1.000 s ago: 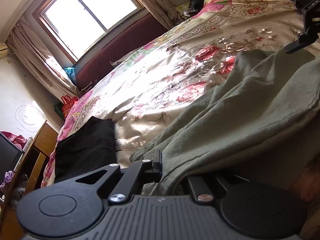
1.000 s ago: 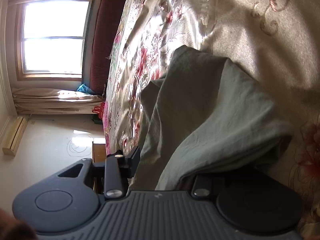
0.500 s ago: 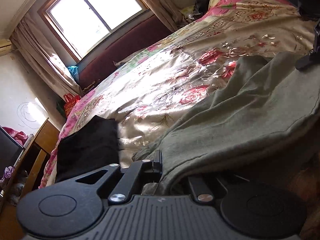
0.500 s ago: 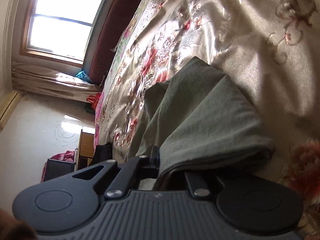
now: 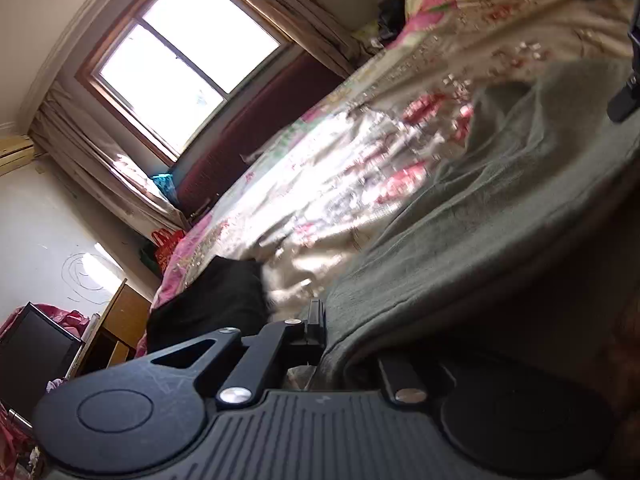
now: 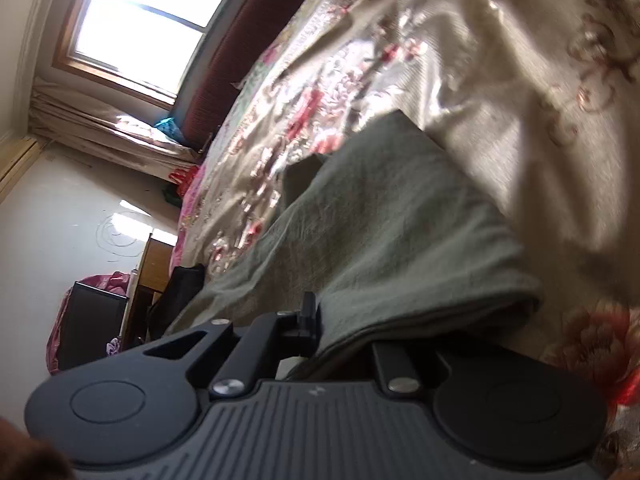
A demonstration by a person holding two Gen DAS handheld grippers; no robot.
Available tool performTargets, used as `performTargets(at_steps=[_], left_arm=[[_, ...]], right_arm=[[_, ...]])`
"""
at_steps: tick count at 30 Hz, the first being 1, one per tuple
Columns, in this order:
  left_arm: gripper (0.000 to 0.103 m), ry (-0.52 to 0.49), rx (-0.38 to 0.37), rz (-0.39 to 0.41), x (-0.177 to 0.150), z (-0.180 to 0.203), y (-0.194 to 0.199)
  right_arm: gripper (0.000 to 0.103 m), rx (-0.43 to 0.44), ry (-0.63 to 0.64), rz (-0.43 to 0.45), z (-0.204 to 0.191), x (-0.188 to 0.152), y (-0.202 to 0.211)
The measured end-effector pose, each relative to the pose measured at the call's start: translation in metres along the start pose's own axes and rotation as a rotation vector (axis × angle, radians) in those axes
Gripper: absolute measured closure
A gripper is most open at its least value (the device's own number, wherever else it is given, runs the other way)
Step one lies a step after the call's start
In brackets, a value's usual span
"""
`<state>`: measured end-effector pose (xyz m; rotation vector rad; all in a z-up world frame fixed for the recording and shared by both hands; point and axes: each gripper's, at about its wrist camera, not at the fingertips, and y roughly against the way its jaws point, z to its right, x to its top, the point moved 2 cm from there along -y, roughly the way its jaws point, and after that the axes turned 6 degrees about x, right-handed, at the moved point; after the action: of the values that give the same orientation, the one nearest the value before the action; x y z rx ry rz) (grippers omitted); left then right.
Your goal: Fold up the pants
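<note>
The grey-green pants (image 5: 500,208) lie across the floral bedspread (image 5: 328,176) and also show in the right wrist view (image 6: 392,232). My left gripper (image 5: 332,332) is shut on the near edge of the pants, and the cloth drapes over and hides its right finger. My right gripper (image 6: 324,324) is shut on another part of the same edge, with its right finger hidden under the cloth. Part of the right gripper shows at the right edge of the left wrist view (image 5: 626,92).
A folded black garment (image 5: 212,304) lies at the bed's left edge; it also shows in the right wrist view (image 6: 180,288). A window (image 5: 180,56), curtains, a wooden cabinet (image 5: 120,320) and a dark monitor (image 5: 32,356) stand beyond the bed.
Both grippers have kept hold of the pants while tilting and moving; the views have rotated and the bedspread is motion-blurred. The right view now takes in more of the room on the left.
</note>
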<state>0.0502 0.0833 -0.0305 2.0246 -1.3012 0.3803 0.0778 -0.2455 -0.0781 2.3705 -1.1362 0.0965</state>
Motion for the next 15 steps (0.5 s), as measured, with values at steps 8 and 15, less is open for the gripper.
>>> performTargets(at_steps=[8, 15], left_arm=[[0.078, -0.148, -0.016, -0.043, -0.015, 0.020, -0.006], [0.058, -0.201, 0.032, -0.041, -0.021, 0.013, -0.004]], right_arm=[[0.082, 0.004, -0.007, 0.091, -0.001, 0.016, 0.022], [0.083, 0.032, -0.118, 0.108, 0.021, 0.020, 0.031]])
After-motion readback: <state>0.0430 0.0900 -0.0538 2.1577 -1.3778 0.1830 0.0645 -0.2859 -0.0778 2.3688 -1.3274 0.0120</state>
